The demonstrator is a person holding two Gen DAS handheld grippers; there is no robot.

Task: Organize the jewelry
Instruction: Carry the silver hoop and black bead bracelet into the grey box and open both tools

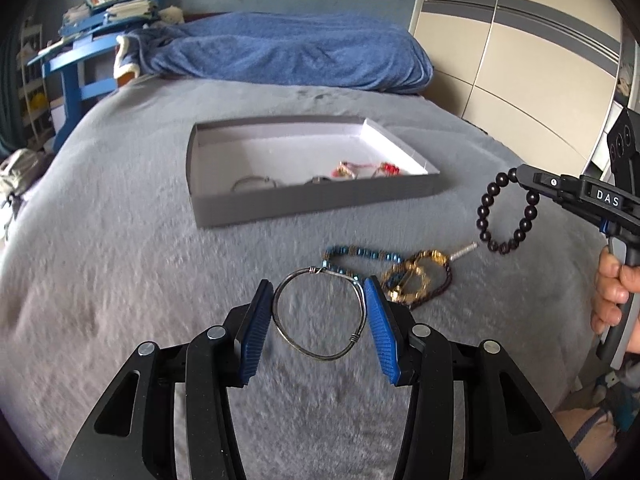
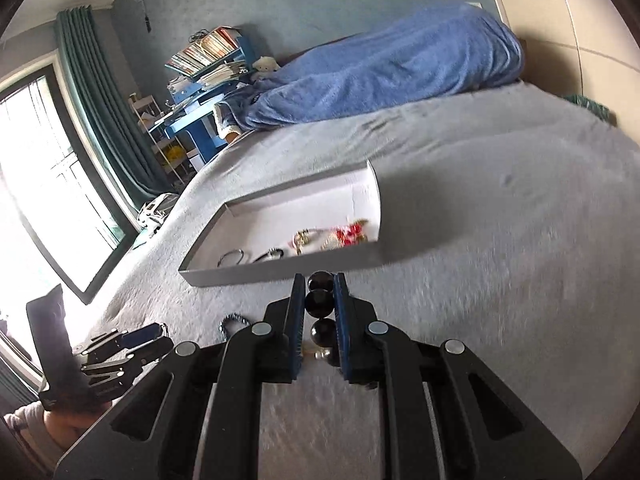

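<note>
A grey shallow box [image 1: 304, 200] with a white inside lies on the grey bed cover and holds several bracelets. My left gripper [image 1: 320, 300] has its blue pads on both sides of a thin silver wire bangle [image 1: 320, 314], shut on it just above the cover. My right gripper [image 2: 320, 300] is shut on a dark round-bead bracelet [image 1: 506, 212] that hangs in the air to the right of the box. A blue bead bracelet [image 1: 362, 254] and a gold and dark red tangle [image 1: 416, 278] lie on the cover beyond the bangle.
A rolled blue blanket [image 1: 288, 52] lies across the far end of the bed. A blue desk [image 1: 76, 64] with books stands at the back left. Cream wardrobe doors [image 1: 516, 52] stand at the right. A window with green curtains [image 2: 92, 112] is at the left.
</note>
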